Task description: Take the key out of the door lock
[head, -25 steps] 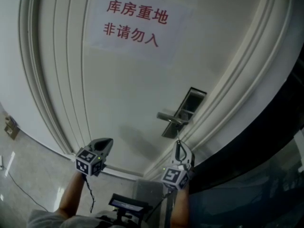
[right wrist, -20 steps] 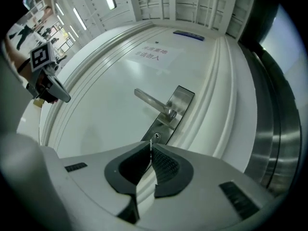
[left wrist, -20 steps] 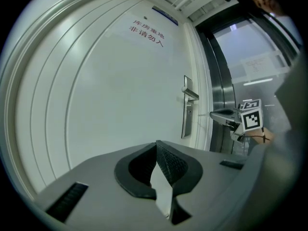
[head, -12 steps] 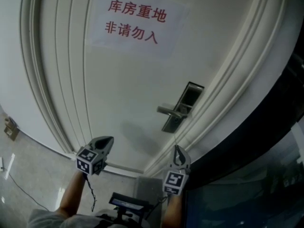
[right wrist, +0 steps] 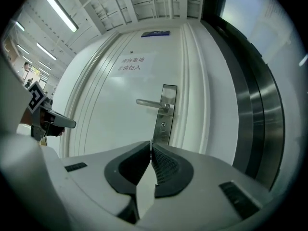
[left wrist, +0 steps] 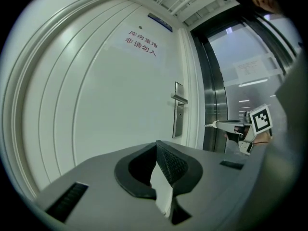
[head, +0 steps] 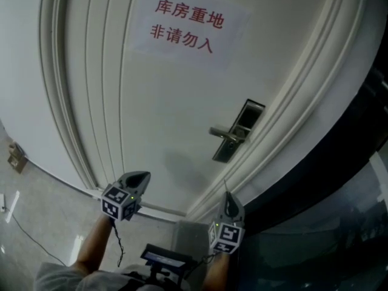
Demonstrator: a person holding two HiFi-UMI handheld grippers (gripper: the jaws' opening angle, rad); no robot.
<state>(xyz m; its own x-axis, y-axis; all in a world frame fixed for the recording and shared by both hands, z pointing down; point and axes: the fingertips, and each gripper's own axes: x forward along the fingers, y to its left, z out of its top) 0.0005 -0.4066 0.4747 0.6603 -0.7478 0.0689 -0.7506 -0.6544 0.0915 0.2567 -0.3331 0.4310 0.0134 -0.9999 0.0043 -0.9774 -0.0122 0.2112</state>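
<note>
The white door carries a steel lock plate [head: 238, 132] with a lever handle [head: 225, 134]. In the right gripper view the keyhole [right wrist: 162, 126] below the handle [right wrist: 150, 103] is a small dark spot with nothing sticking out. My right gripper [head: 227, 196] hangs well below and clear of the plate, jaws shut. A thin pale sliver, the key [left wrist: 209, 125], pokes from its tip [left wrist: 216, 125]. My left gripper [head: 140, 176] is held at the lower left, away from the lock. It is shut with nothing in it [left wrist: 156, 143].
A paper sign with red characters [head: 188, 26] is stuck high on the door. Ribbed door mouldings [head: 285, 120] run right of the lock. Beyond them stands a dark metal and glass frame [head: 339, 180]. Grey floor with a cable [head: 24, 235] lies at the lower left.
My right gripper has drawn back from the lock plate toward the bottom of the head view and rolled. The thin sliver came away with its tip. The left gripper shifted slightly.
</note>
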